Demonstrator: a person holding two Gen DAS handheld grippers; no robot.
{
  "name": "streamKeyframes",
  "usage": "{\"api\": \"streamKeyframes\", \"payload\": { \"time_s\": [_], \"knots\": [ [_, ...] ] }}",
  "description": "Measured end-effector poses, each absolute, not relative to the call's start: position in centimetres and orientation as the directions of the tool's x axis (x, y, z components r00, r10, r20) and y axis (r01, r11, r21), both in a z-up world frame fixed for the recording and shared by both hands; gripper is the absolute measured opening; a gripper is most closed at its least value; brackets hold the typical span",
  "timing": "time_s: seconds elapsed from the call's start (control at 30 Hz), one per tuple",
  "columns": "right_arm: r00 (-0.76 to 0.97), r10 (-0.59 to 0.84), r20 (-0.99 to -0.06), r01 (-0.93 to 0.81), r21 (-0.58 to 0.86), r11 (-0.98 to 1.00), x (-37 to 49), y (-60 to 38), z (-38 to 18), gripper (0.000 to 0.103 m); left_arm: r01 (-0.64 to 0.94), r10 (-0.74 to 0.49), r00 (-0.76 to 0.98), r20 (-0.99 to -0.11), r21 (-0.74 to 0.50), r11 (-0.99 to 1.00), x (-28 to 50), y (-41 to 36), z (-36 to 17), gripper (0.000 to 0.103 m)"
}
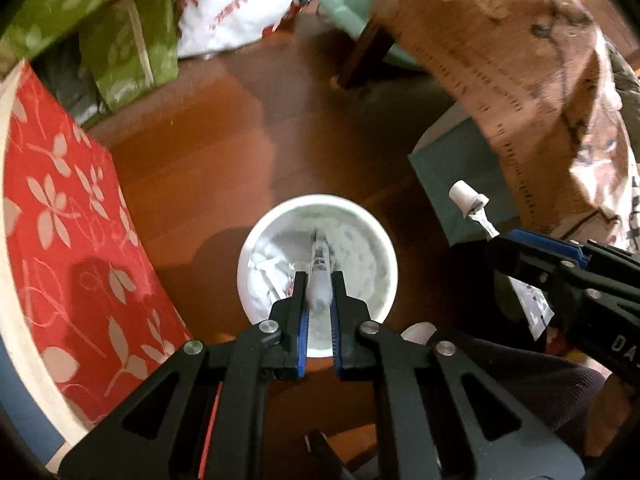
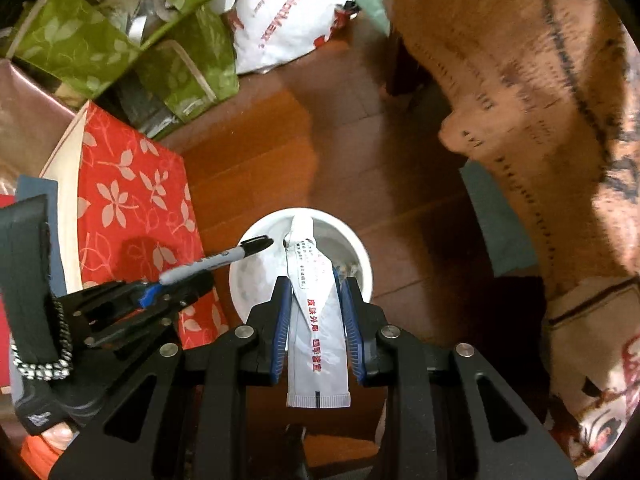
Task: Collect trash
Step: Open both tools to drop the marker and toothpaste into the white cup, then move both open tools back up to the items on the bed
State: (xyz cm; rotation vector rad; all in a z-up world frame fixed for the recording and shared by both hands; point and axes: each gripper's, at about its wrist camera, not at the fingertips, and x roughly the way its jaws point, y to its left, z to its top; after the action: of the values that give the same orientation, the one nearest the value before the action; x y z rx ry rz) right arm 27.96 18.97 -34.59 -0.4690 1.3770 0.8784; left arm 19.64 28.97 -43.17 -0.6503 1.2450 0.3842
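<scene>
A white round bin (image 1: 376, 240) stands on the wooden floor, with crumpled white trash inside; it also shows in the right wrist view (image 2: 360, 256). My left gripper (image 1: 319, 280) is shut on a grey marker pen (image 1: 320, 268) and holds it over the bin; the marker also shows in the right wrist view (image 2: 216, 260). My right gripper (image 2: 314, 284) is shut on a squeezed white ointment tube (image 2: 316, 312) with red print, above the bin. In the left wrist view the tube's white cap (image 1: 466, 198) points up from my right gripper (image 1: 500, 240).
A red floral box (image 1: 68, 248) stands to the left of the bin. Green floral bags (image 2: 120, 40) and a white plastic bag (image 2: 280, 20) lie at the back. A brown patterned cloth (image 1: 520, 80) hangs at the right over a teal box (image 1: 456, 176).
</scene>
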Motion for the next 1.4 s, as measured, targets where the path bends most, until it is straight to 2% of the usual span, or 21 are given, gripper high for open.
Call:
{"api": "streamKeyframes", "payload": {
  "time_s": [0.33, 0.43, 0.73, 1.0, 1.13, 1.3, 1.37, 1.4],
  "knots": [
    [-0.117, 0.244, -0.963, -0.778, 0.241, 0.580, 27.6, 20.0, -36.3, 0.025, -0.618, -0.139, 0.246, -0.959, -0.265, 0.741, 19.4, 28.9, -46.5, 0.008],
    [-0.098, 0.221, -0.970, -0.787, 0.212, 0.580, 27.5, 19.9, -36.6, 0.033, -0.605, -0.119, 0.233, -0.965, -0.239, 0.760, 19.3, 28.7, -46.2, 0.008],
    [-0.067, 0.236, -0.969, -0.775, 0.200, 0.599, 27.9, 19.3, -35.2, 0.034, -0.565, -0.055, 0.244, -0.968, -0.188, 0.803, 18.5, 27.6, -42.7, 0.010],
    [0.054, 0.317, -0.947, -0.809, 0.144, 0.569, 26.9, 17.2, -29.6, 0.034, -0.522, 0.028, 0.332, -0.943, -0.159, 0.838, 18.6, 26.4, -36.2, 0.016],
    [0.163, 0.414, -0.896, -0.800, 0.126, 0.587, 26.7, 15.0, -24.9, 0.034, -0.508, 0.076, 0.391, -0.917, -0.146, 0.849, 18.5, 25.5, -32.2, 0.021],
    [0.338, 0.523, -0.782, -0.795, 0.060, 0.604, 25.8, 11.0, -18.0, 0.034, -0.480, 0.136, 0.477, -0.868, -0.128, 0.868, 18.1, 23.5, -26.6, 0.030],
    [0.401, 0.558, -0.727, -0.790, 0.035, 0.612, 25.2, 9.1, -15.6, 0.041, -0.467, 0.153, 0.507, -0.848, -0.121, 0.876, 18.1, 22.6, -24.6, 0.033],
    [0.432, 0.573, -0.696, -0.783, 0.026, 0.621, 25.0, 8.1, -14.5, 0.050, -0.456, 0.163, 0.526, -0.835, -0.116, 0.882, 18.1, 22.1, -23.4, 0.034]
  ]
}}
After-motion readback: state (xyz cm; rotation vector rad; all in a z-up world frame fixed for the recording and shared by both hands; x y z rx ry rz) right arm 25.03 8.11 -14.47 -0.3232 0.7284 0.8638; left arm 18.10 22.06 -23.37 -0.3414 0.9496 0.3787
